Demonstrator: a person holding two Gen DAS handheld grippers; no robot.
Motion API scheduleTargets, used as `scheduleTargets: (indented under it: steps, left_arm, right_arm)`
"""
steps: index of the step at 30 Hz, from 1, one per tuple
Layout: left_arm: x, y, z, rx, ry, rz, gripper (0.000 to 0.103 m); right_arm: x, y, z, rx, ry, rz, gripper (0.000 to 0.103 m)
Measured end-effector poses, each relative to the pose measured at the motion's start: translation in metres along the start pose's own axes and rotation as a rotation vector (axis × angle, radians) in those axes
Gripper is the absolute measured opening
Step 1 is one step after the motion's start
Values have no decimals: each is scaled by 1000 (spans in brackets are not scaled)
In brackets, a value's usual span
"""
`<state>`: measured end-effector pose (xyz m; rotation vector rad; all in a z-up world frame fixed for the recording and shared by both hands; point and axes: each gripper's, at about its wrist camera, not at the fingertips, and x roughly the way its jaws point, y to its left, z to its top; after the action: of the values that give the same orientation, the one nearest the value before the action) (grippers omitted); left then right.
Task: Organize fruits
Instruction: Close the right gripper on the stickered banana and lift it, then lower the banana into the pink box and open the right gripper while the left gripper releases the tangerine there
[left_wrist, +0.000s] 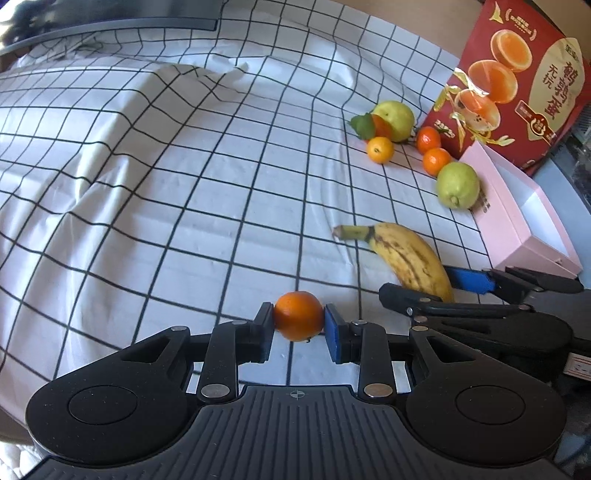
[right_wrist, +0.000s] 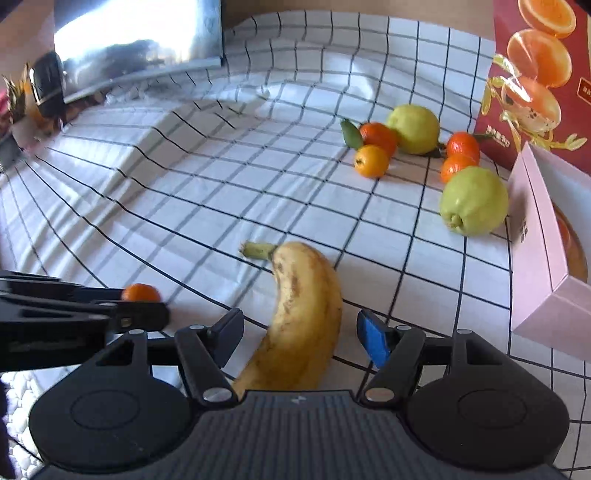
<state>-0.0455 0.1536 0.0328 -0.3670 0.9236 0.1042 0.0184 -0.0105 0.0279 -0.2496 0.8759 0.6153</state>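
Mandarin (left_wrist: 298, 315) sitting pinched tight between the left gripper (left_wrist: 298, 328) pads, hovering over the checkered cloth (left_wrist: 184, 221). Right gripper (right_wrist: 300, 334) gaping about halfway, straddling the banana (right_wrist: 303, 314) lying on the cloth, pads not touching it. Remaining mandarins and guavas (right_wrist: 474, 201) clustering near the pink box (right_wrist: 543, 266).

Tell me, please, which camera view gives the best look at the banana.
The right wrist view: the banana lies almost whole between the open fingers of the right gripper, stem to lower body. In the left wrist view the banana sits off to the right, its lower end hidden behind the right gripper.
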Motion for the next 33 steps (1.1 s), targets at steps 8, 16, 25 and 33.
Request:
scheduleTargets:
  steps: [8, 16, 25, 33]
  left_arm:
    - [-5, -34, -10, 126, 34, -72, 33]
    - [-13, -103, 12, 276, -39, -273, 33]
    - [-14, -205, 82, 414, -250, -524, 33]
    - [8, -217, 83, 373, -156, -566, 33]
  right_arm:
    - [-26, -20, -9, 19, -9, 97, 37]
    - [-121, -73, -11, 111, -187, 58, 35]
    - [-206, -179, 34, 197, -392, -357, 35]
    - [-152, -234, 50, 296, -294, -425, 35]
